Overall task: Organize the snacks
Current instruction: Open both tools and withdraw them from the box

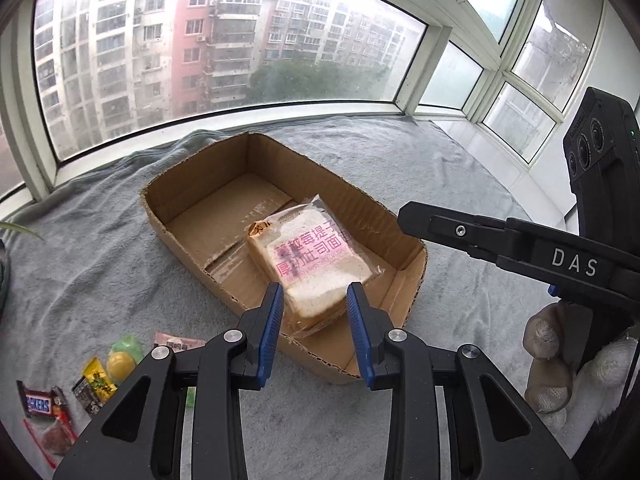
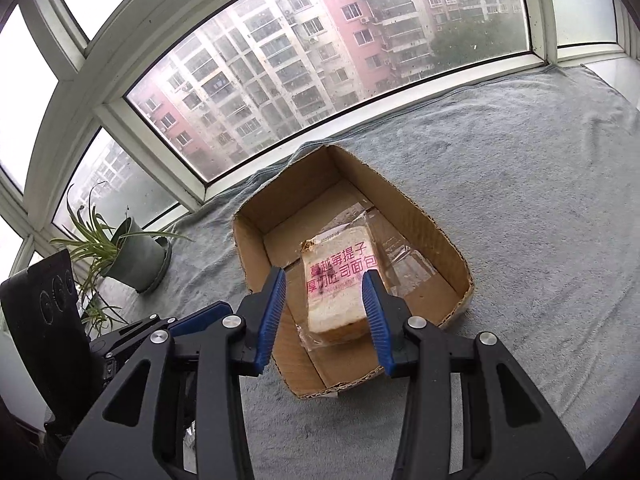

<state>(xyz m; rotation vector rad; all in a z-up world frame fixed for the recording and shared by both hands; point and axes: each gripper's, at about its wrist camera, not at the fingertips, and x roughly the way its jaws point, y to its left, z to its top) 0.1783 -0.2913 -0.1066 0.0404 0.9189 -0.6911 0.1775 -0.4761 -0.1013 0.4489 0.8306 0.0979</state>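
Note:
A wrapped slice of toast bread (image 1: 316, 264) with pink print lies inside an open cardboard box (image 1: 192, 184) on a grey blanket; it also shows in the right wrist view (image 2: 340, 284), inside the box (image 2: 424, 224). My left gripper (image 1: 314, 332) is open and empty, above the box's near edge. My right gripper (image 2: 326, 320) is open and empty, above the box's near end; its finger also shows in the left wrist view (image 1: 460, 230). Loose snacks lie at the lower left: a Snickers bar (image 1: 40, 400), a yellow-black packet (image 1: 94, 386), a green-yellow sweet (image 1: 122, 360), a pink packet (image 1: 176, 342).
A potted plant (image 2: 132, 256) stands at the left by the window. The grey blanket (image 2: 540, 200) spreads wide to the right of the box. A white sill (image 1: 500, 160) runs along the window frames.

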